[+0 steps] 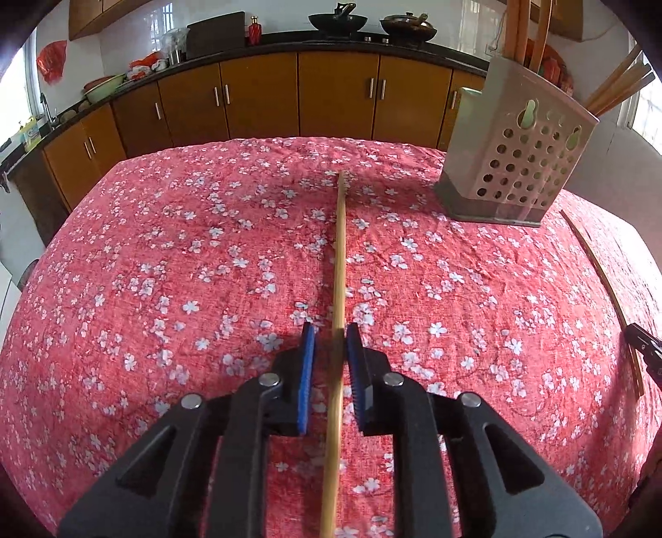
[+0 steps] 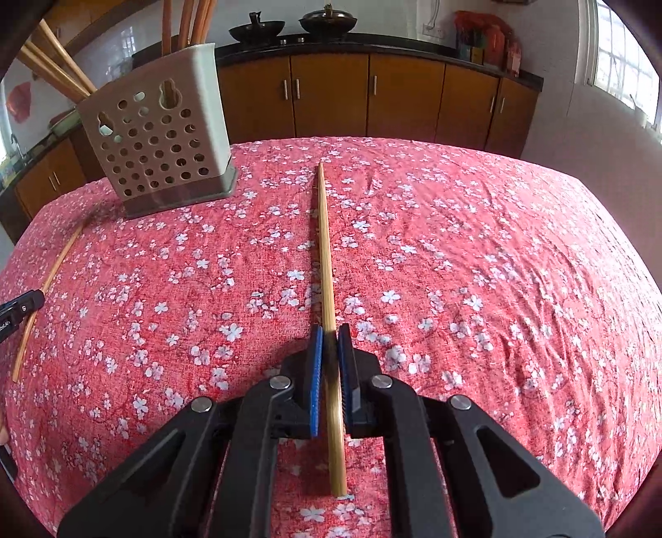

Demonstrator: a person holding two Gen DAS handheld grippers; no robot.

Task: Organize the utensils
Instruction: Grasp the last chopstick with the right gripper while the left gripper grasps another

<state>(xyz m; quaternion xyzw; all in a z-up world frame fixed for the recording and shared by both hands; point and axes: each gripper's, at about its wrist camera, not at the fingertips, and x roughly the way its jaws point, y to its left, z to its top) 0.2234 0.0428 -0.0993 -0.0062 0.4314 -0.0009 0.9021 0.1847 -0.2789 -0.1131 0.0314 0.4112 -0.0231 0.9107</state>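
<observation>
1. The left gripper (image 1: 331, 347), black with blue ribbed pads, points forward and down over the red tablecloth with white blossoms (image 1: 165, 269). A thin bamboo chopstick (image 1: 340, 265) runs lengthwise between its jaws. A clear gap shows on the left side of the stick, and on the right the stick looks close to or against the pad, so the jaws stand slightly apart and do not clamp it.
2. The right gripper (image 2: 330, 351), of the same build, also tilts downward. Its jaws are closed on a second bamboo chopstick (image 2: 325, 248), which points away across the cloth; its blunt end sticks out behind the pads.
3. Each wrist view shows the other gripper's black tip at the frame edge, beside the other chopstick.
4. A beige perforated plastic utensil holder (image 1: 517, 165) on a grey base stands upright on the far part of the cloth, between the two grippers. Several wooden chopsticks (image 2: 58, 62) lean out of one compartment, and upright wooden handles (image 2: 188, 25) rise from another.
5. Brown kitchen cabinets (image 1: 256, 99) line the back wall.
</observation>
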